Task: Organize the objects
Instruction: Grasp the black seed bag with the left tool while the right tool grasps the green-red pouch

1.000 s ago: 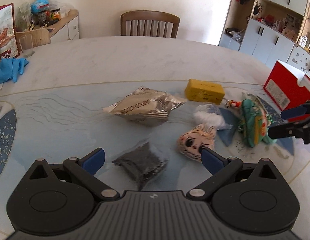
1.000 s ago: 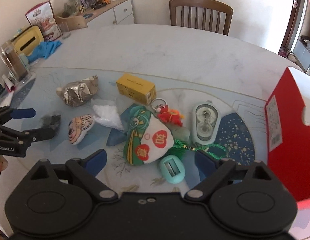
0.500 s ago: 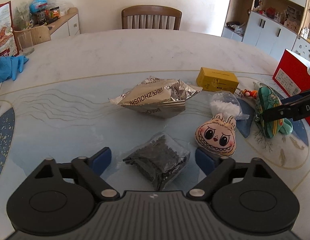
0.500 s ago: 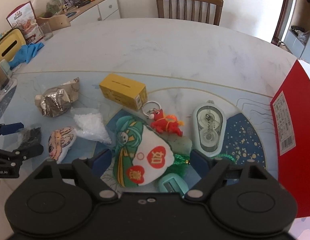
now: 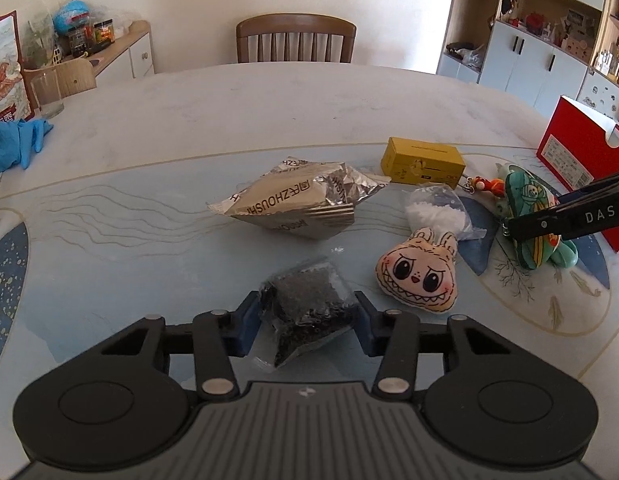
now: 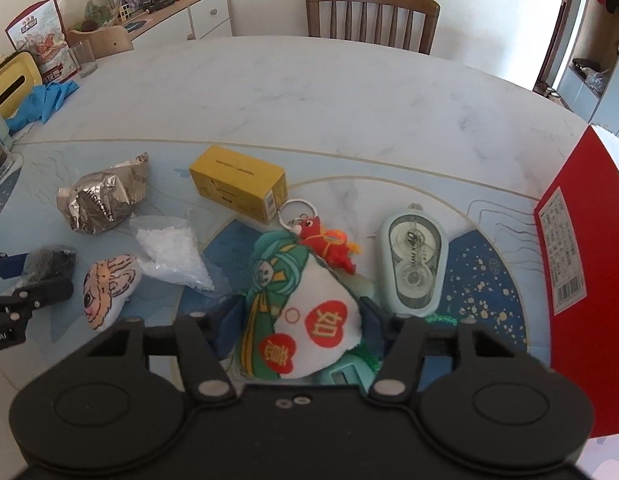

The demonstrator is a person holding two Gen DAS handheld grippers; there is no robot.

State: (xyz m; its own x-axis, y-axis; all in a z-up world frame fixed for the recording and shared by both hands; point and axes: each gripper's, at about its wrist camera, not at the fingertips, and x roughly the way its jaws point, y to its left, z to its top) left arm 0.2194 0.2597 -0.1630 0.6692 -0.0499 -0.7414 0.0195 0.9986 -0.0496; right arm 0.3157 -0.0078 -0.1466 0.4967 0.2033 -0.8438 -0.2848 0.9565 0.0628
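Between my left tongs [image 5: 305, 322], low on the table [image 5: 269, 120], lies the black bag [image 5: 307, 308]: a clear pouch of dark grains, its sides meeting both blue pads [image 5: 245, 326] as the jaws are closing on it. Over at my right tongs [image 6: 297, 326] the green pouch [image 6: 297, 304], white-faced with red hearts, sits between the pads, which touch its edges; those jaws are closing too.

Just right of the black bag rests the bunny plush [image 5: 419, 272], and beyond it the white bag [image 5: 435, 210] of pellets. Farther back lie the foil packet [image 5: 297, 204] and the yellow box [image 5: 423, 160]. A red box [image 5: 577, 160] stands at the right edge.

My left camera catches the right tongs only as a black finger crossing in front of the green pouch, and shows the bunny's face plainly. My right camera looks down on the same spread and adds what the left one misses: the tape dispenser [image 6: 415, 256] beside the pouch, the red charm [image 6: 329, 242] on its ring touching the pouch's top, and a teal thing [image 6: 345, 376] tucked under the pouch's near edge. It also shows the left tongs at the far left edge, with the black bag dim between their fingers.
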